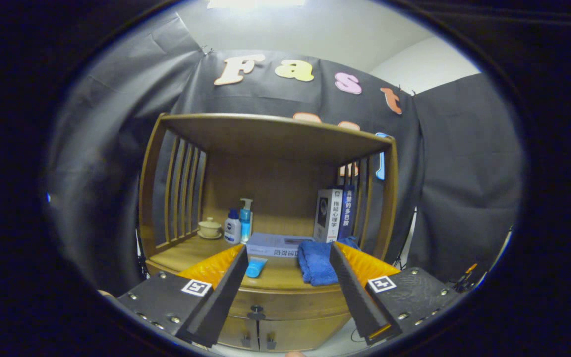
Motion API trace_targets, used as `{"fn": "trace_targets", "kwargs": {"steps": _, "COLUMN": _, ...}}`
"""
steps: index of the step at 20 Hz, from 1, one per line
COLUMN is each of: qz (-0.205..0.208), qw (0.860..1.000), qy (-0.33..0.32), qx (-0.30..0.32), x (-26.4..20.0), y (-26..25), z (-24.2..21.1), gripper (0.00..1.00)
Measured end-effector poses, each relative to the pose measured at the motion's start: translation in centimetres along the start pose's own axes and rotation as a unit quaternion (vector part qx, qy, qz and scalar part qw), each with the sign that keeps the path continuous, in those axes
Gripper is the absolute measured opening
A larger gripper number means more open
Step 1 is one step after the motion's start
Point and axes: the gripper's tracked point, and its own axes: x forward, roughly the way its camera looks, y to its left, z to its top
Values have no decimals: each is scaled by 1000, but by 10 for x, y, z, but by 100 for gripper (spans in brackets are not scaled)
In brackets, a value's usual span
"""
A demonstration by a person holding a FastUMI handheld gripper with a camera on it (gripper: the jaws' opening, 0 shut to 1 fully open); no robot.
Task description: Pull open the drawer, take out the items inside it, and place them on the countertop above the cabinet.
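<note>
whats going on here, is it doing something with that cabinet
A hand-held gripper hovers open in front of a wooden cabinet, fingers spread and holding nothing. The drawer with its dark knob looks shut. A blue towel, a blue tube, bottles and books already sit on the countertop.

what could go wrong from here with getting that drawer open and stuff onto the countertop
1. The gripper is open, level with the countertop; the drawer knob sits lower, so closing now would likely miss it.
2. The knob looks small, so the fingers may slip off it when pulling.
3. The blue towel, blue tube and flat box crowd the front edge, leaving little bare room; new items could knock them off.
</note>
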Motion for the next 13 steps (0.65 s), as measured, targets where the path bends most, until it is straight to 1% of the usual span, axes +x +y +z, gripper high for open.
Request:
{"fn": "trace_targets", "kwargs": {"steps": 4, "qz": -4, "qw": 1000, "qy": -22, "qx": -13, "x": -30, "y": -13, "z": 22, "gripper": 99}}
{"fn": "trace_targets", "kwargs": {"steps": 8, "qz": -7, "qw": 999, "qy": -29, "qx": -24, "x": -66, "y": -24, "z": 25, "gripper": 99}}
{"fn": "trace_targets", "kwargs": {"steps": 13, "qz": -10, "qw": 999, "qy": -41, "qx": 4, "x": -115, "y": -40, "z": 31, "gripper": 99}}
